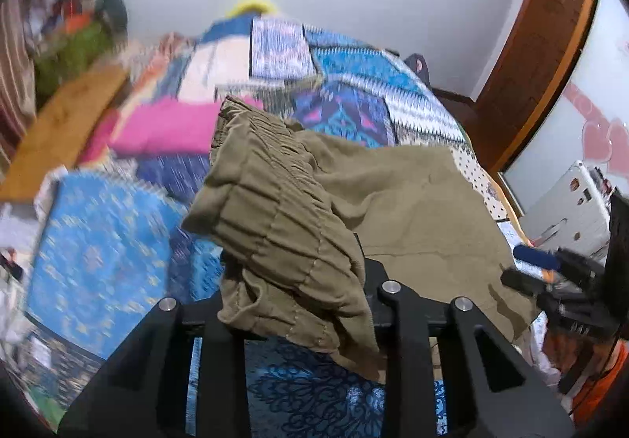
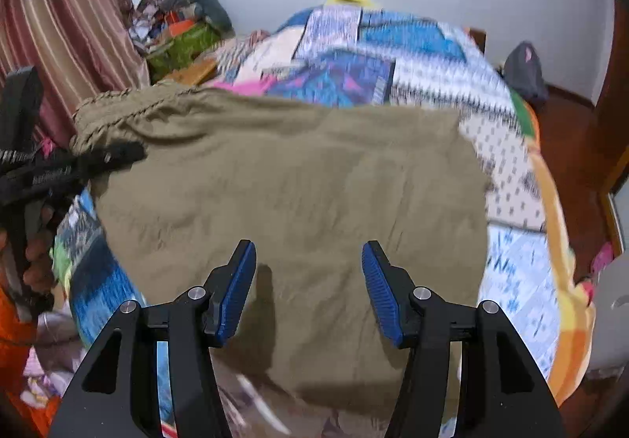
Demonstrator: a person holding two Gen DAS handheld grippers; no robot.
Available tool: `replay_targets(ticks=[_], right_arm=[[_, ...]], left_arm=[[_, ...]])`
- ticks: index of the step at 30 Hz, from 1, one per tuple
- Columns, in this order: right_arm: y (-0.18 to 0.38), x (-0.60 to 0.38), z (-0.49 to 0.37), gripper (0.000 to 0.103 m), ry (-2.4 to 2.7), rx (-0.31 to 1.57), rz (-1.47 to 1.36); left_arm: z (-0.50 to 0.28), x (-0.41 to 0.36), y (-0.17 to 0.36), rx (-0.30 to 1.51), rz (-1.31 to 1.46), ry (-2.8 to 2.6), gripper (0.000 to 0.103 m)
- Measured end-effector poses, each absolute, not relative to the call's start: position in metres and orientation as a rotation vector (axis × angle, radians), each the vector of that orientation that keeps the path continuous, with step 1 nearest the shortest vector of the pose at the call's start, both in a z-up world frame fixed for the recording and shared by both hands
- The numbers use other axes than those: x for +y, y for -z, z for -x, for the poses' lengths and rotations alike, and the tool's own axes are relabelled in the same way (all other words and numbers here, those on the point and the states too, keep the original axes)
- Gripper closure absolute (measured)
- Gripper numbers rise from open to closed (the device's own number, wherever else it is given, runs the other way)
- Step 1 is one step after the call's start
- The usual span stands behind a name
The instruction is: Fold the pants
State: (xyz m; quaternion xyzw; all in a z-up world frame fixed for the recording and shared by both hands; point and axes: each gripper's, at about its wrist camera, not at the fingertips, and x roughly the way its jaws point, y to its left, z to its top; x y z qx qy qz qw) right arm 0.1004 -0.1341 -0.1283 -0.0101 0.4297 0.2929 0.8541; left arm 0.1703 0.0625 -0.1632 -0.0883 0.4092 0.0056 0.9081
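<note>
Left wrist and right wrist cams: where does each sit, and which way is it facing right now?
Left wrist: on the left gripper, facing along the bed toward the far wall; the bunched waistband of the pants covers its fingers; the right gripper shows at the right edge.
Right wrist: on the right gripper, open above the pants, facing the same wall; the left gripper shows at the left edge.
Shared: pants, bed, wall.

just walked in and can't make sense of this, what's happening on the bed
A person with a two-finger tool in each hand is folding olive-khaki cloth pants on a bed covered by a colourful patchwork quilt. The left tool is clamped on the gathered elastic waistband and holds that end lifted above the quilt. The right tool hangs open over the rest of the pants, gripping nothing.
</note>
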Motion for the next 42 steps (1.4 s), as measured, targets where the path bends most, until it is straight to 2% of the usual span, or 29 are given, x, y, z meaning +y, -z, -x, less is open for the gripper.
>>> replay_targets(ticks=[8,15,25,35,42], right_arm=[[0.132,-0.079,-0.107,0.051,-0.745,0.922,0.078],[0.149,-0.051,-0.099,0.048,-0.804,0.967,0.171],[0.131,-0.135,-0.086,0.048,-0.667,0.921,0.007],[0.176,-0.193,-0.082,0.048,-0.528,1.029,-0.081],[0.179,-0.200,-0.079,0.048,-0.532,1.013,-0.128]], left_arm=[[-0.149,0.041,0.114,0.683,-0.031,-0.031,0.075],[-0.146,0.021,0.114,0.673,-0.103,-0.005,0.077],[-0.149,0.003,0.107,0.667,-0.133,0.035,0.077],[-0.158,-0.042,0.107,0.677,-0.158,0.131,0.077],[-0.175,-0.080,0.121,0.747,-0.150,0.223,0.077]])
